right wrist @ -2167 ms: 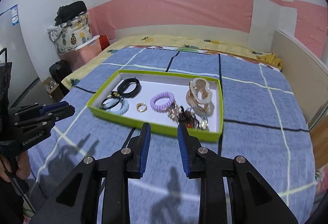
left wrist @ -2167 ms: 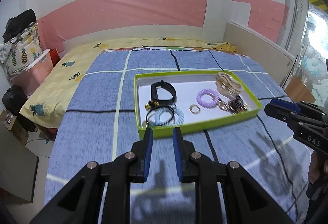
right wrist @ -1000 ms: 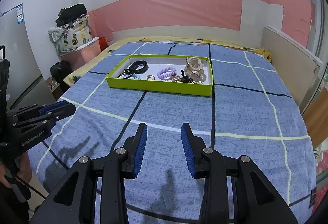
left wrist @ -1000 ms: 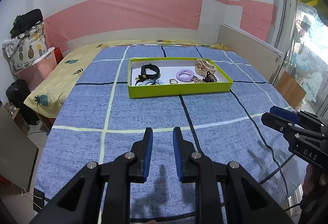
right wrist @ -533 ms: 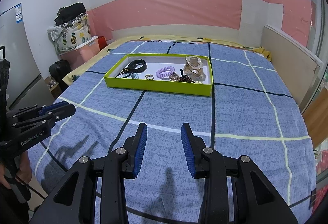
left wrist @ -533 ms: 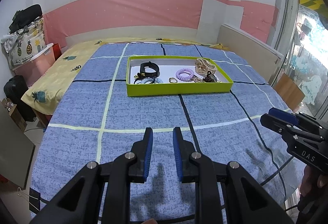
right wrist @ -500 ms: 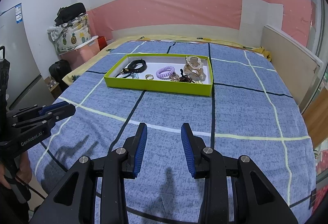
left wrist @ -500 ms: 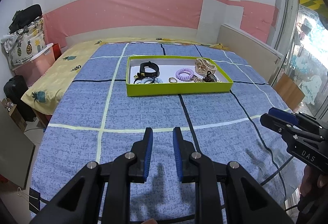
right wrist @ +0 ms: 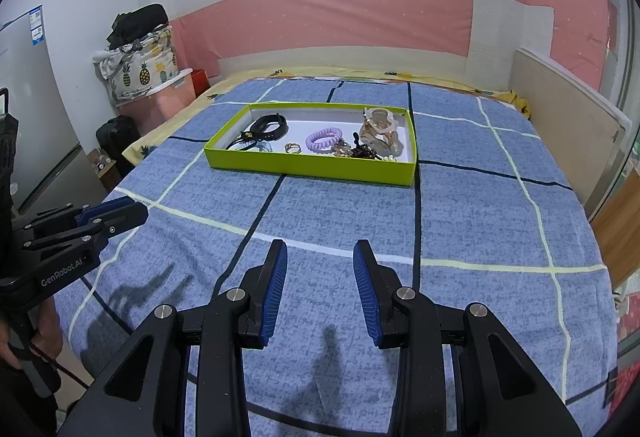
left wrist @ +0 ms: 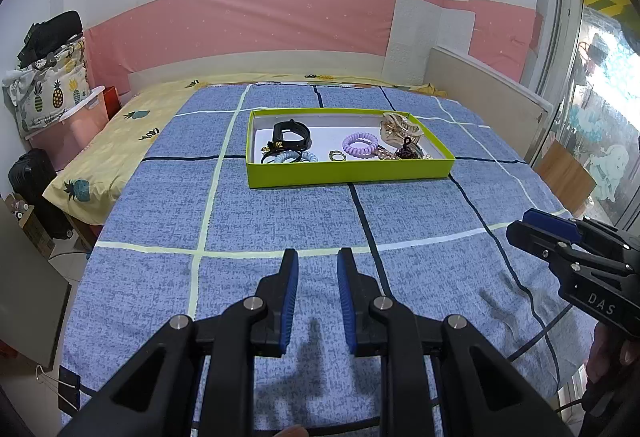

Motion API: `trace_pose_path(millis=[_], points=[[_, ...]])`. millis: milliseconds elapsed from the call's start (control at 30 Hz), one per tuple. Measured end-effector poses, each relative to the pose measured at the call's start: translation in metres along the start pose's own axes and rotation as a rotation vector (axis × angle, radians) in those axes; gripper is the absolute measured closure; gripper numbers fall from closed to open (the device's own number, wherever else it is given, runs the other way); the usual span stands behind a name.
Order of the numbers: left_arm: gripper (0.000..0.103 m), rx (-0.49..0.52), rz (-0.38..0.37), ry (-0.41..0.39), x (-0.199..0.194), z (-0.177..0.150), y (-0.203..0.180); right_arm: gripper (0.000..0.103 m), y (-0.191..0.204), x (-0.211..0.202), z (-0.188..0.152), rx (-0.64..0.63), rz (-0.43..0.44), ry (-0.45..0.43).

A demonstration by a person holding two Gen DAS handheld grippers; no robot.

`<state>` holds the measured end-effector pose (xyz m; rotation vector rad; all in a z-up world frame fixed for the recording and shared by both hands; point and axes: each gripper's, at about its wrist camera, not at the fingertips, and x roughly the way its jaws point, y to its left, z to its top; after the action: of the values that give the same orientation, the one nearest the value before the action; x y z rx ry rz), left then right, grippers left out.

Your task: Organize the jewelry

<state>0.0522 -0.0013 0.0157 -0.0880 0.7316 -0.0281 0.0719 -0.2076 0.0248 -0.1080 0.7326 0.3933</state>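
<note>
Two grippers are hovering over the near end of the bed, both w/ nothing between the pads: L gripper [left wrist: 317,273] is holding its fingers a little apart, R gripper [right wrist: 320,265] is holding them wider. Each is showing at the edge of the other's view, low over the blanket [left wrist: 280,221], which is blue w/ pale and dark grid lines and is covering most of the mattress; a yellow pineapple sheet [left wrist: 116,149] is peeking out on the L side. Further out, well apart from both sets of fingertips and roughly straight ahead, one green tray [right wrist: 308,167] is sitting flat on the blanket w/ a white floor. Inside, approx count: one black band [left wrist: 291,135] at L, dark hair ties plus a pale blue one [left wrist: 298,157] toward the near-L corner, one small gold ring [left wrist: 337,156] mid, one purple coil tie [left wrist: 360,144], and a tangled heap of gold and dark pieces [right wrist: 376,141] at R, too jumbled to count. Beyond, a pink band is running along the white wall [right wrist: 328,17]; a pineapple-print bag [right wrist: 138,71] is sitting on a pink bin at far L, a dark suitcase [left wrist: 34,189] on the floor beside the bed, glass at far R.
</note>
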Motion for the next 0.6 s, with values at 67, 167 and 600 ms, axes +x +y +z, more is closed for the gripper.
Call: trace_pose_path(millis=[67,167,600], points=[[0.082,0.001,0.001,0.0,-0.0002,0.0,-0.0001,0.068,0.0001,0.0001,0.0,-0.001,0.0,-0.001],[0.082,0.002,0.002,0.0,-0.0007,0.0,-0.0003,0.068,0.0,0.0001,0.0001,-0.001,0.001,-0.001],[0.082,0.006,0.005,0.003,-0.0001,0.0001,-0.0011,0.068,0.0014,0.001,-0.0014,-0.003,0.003,0.001]])
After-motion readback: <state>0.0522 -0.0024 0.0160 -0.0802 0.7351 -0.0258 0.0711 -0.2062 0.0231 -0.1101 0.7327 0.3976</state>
